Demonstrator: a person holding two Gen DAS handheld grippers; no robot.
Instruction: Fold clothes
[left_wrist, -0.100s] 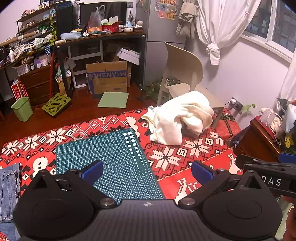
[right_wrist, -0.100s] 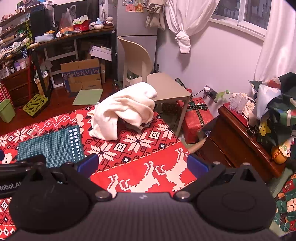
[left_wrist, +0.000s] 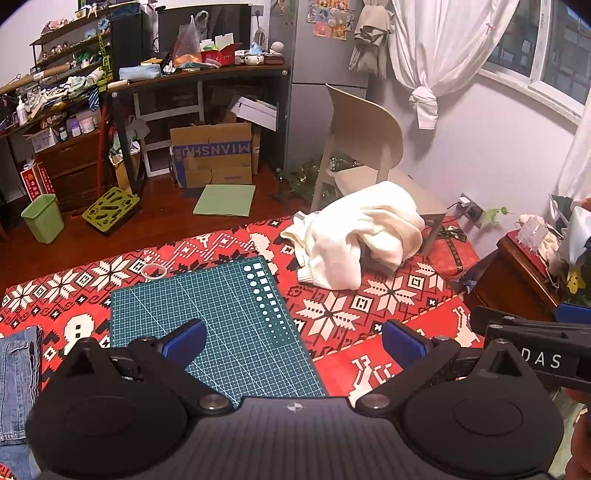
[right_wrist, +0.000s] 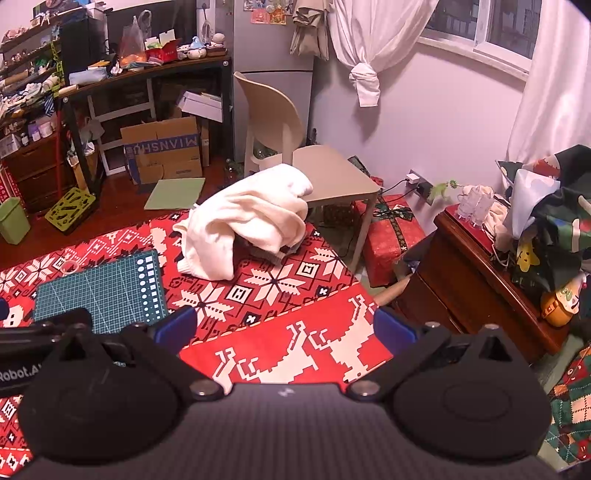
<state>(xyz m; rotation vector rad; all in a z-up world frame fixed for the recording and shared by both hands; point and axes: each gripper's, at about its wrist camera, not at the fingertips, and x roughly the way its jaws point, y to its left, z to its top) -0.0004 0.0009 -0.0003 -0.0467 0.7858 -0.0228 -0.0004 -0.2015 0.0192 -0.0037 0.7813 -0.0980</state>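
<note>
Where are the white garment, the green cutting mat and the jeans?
white garment (left_wrist: 354, 236), left wrist view, middle of the crumpled heap.
green cutting mat (left_wrist: 221, 314), left wrist view, gridded centre.
jeans (left_wrist: 16, 376), left wrist view, denim at left edge.

Your folded jeans (left_wrist: 16, 384) run off the left edge of the left wrist view, so you see only one strip of denim. The white garment (right_wrist: 247, 221) lies bunched at the far edge of the red patterned cloth (right_wrist: 280, 343); its folds hide its shape and whatever dark thing sits under its right side.
</note>
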